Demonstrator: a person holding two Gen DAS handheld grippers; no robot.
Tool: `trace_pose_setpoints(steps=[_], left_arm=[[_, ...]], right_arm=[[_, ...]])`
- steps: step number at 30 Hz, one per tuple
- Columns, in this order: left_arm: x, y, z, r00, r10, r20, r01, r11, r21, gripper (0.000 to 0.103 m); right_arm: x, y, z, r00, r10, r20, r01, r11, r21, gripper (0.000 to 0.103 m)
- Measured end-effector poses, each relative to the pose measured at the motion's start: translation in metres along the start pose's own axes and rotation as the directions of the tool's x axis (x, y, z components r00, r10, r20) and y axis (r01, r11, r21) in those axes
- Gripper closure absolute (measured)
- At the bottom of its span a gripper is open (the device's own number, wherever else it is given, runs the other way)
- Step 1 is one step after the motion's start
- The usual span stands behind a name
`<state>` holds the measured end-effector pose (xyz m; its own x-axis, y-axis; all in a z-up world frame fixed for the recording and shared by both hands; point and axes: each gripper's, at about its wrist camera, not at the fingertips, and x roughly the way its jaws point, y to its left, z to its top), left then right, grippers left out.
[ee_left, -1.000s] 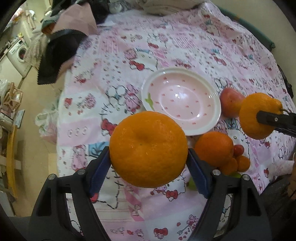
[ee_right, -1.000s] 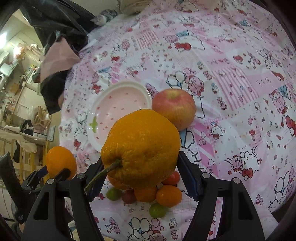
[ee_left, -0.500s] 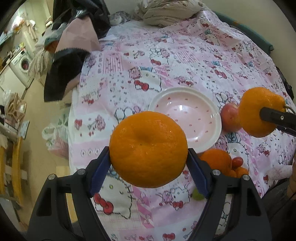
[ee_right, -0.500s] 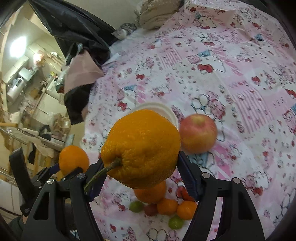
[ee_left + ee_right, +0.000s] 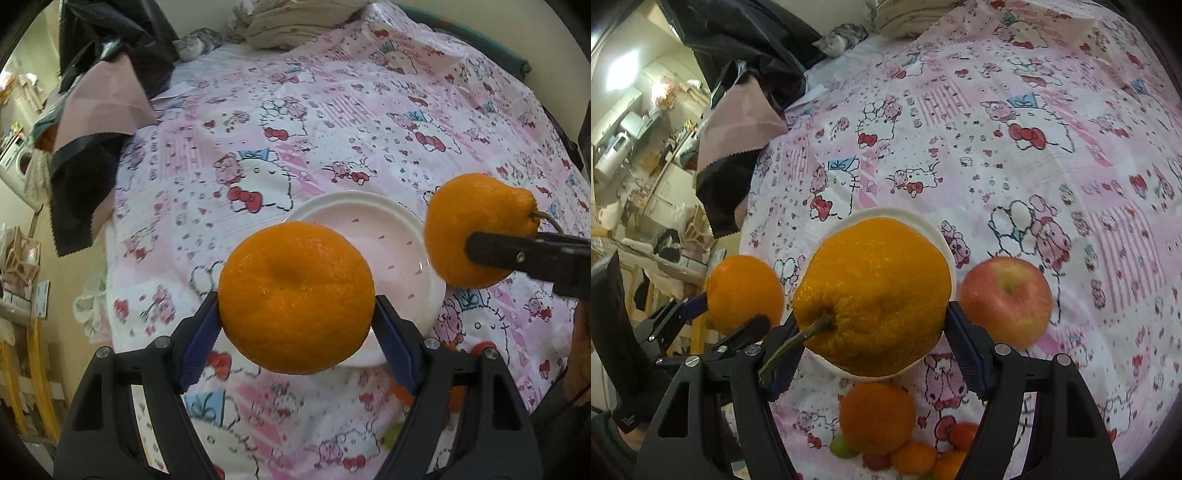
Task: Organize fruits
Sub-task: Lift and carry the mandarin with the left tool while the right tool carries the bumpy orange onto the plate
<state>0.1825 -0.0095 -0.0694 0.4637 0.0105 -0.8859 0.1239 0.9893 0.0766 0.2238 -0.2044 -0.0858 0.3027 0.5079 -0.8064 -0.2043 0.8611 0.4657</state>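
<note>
Two tools: left (image 5: 297, 325) pinches smooth orange (image 5: 295, 297); right (image 5: 871, 339) pinches bumpy stemmed orange (image 5: 873, 295).

There are three big oranges: one round orange (image 5: 296, 297), one stemmed orange (image 5: 873, 295) and one lying orange (image 5: 876, 417). There is one apple (image 5: 1006, 301), one plate (image 5: 395, 236), and several small fruits (image 5: 914, 457).

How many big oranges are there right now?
3. A round orange is in the left gripper, a bumpy stemmed orange is in the right gripper, and a third orange lies on the bedspread. More may be hidden.
</note>
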Motion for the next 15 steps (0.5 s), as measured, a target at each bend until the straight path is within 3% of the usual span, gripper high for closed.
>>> trace_pose_setpoints(steps=[15], left_arm=[[0.07,0.002,0.011,0.997,-0.022,-0.07,0.023,1.0,0.009,0.026]], right_arm=[[0.07,-0.001,0.022,0.989,-0.052,-0.137,0.053,0.999,0.004,0.028]])
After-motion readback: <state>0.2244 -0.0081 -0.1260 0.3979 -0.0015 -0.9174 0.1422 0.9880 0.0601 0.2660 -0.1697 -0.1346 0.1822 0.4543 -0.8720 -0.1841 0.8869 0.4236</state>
